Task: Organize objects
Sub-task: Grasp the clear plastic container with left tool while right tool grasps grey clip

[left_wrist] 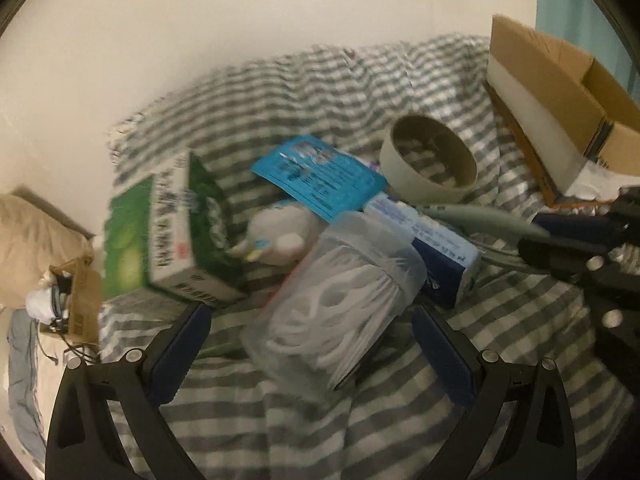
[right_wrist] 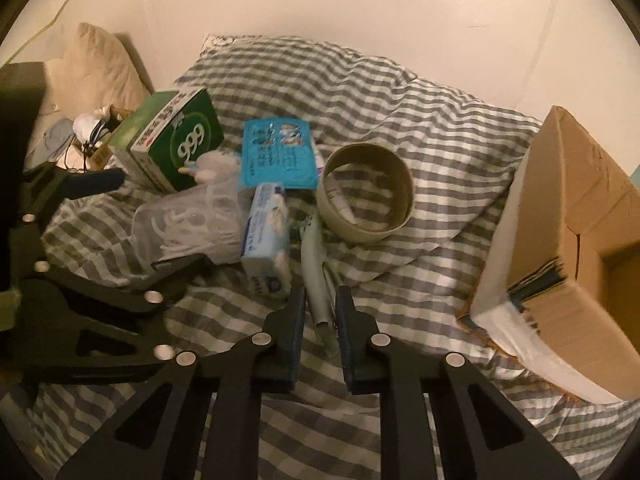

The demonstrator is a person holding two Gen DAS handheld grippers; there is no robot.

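At the bottom of the left wrist view I see my left gripper [left_wrist: 312, 316] spread wide, its pads on either side of a clear plastic tub [left_wrist: 336, 304] of white picks lying tilted on the grey checked bedding [left_wrist: 380, 420]. Low in the right wrist view, my right gripper [right_wrist: 320, 300] is nearly closed around a grey pen-like tool [right_wrist: 316, 272]; I cannot tell whether the pads touch it. Further up lie a blue-white box [right_wrist: 266, 236], a cardboard ring [right_wrist: 366, 196], a blue packet [right_wrist: 278, 154] and a green box [right_wrist: 180, 136]. A cardboard carton [right_wrist: 560, 248] sits at the right edge.
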